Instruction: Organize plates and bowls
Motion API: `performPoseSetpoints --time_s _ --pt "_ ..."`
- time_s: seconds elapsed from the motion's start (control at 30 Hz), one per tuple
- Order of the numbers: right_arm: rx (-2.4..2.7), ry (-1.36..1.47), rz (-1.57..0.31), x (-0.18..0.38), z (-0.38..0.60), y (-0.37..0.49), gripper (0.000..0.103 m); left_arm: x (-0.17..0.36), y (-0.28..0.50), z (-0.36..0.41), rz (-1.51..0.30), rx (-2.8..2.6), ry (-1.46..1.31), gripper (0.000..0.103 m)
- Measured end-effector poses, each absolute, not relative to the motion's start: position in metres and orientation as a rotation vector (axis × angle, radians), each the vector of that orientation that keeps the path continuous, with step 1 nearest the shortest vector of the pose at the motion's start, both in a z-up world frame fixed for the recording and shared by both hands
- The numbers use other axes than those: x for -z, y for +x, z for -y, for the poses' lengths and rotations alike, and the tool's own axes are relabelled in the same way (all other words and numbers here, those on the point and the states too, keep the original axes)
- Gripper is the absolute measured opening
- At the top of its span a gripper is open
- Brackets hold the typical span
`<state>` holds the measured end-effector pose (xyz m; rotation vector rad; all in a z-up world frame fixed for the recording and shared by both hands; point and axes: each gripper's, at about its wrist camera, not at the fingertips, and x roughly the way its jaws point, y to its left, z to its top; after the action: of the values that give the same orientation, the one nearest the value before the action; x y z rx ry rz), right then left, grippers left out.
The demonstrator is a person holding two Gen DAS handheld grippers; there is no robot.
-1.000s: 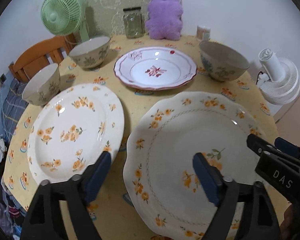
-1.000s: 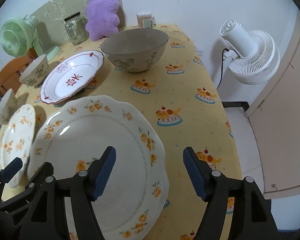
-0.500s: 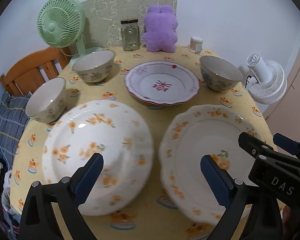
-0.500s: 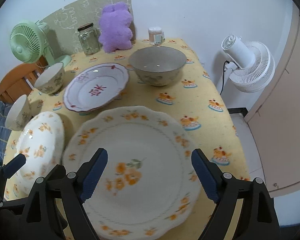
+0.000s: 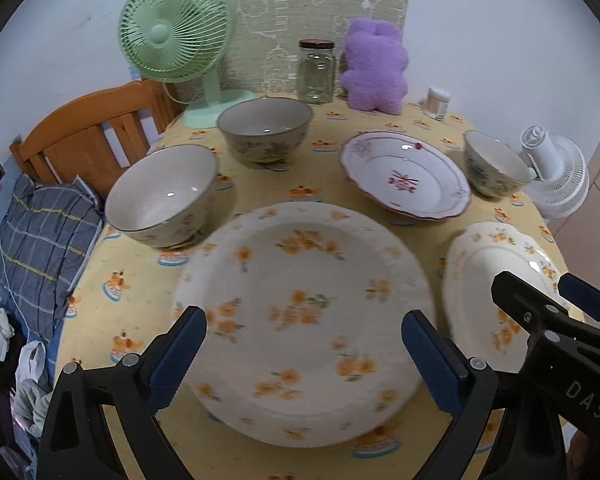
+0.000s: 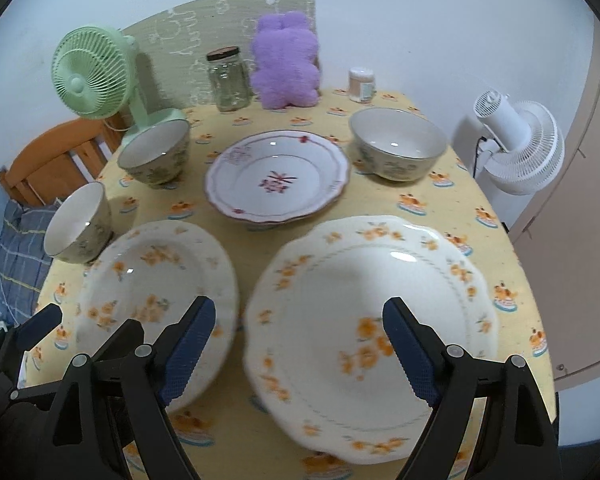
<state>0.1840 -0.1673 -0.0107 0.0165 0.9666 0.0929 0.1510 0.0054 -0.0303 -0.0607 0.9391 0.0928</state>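
Plain white wall (image 6: 420, 20) behind the bench (image 6: 440, 200), which wears a yellow printed cloth. Patterned green panel (image 5: 292, 28) leaning against the wall. Green desk fan (image 5: 176, 26) at the far left corner; wooden chair (image 5: 88, 140) beside it. White floor fan (image 6: 520, 148) at the right.

Glossy glazed ceramic plates (image 6: 372, 320) and bowls (image 5: 164, 196); printed yellow cloth over tabletop (image 6: 440, 200); clear glass jar (image 5: 316, 72); fuzzy purple plush toy (image 5: 374, 68); varnished wooden chair (image 5: 84, 140); matt black plastic gripper (image 5: 304, 356), textured blue pads (image 5: 178, 356).

The only readable lettering is "DAS", in white on the black body of the right tool (image 5: 580, 304).
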Motion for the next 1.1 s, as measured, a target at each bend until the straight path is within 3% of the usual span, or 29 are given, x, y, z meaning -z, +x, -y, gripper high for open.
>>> performPoseSetpoints --time_s 0.3,0.63,0.8,1.1 --pt "-0.103 0.015 -0.973 0.024 0.119 0.190 0.087 0.045 0.158 -0.047 -0.943 -0.094 -0.044 0.099" --pt "-0.078 0.010 -1.029 0.056 0.090 0.201 0.065 0.074 0.172 -0.070 -0.998 -0.079 -0.022 0.097" --pt "-0.053 0.030 -1.073 0.071 0.090 0.207 0.061 0.085 0.177 -0.070 -1.024 -0.050 -0.013 0.095" --pt "-0.026 -0.015 -1.074 0.078 0.081 0.215 0.060 0.094 0.189 -0.072 -1.054 -0.025 -0.022 0.079"
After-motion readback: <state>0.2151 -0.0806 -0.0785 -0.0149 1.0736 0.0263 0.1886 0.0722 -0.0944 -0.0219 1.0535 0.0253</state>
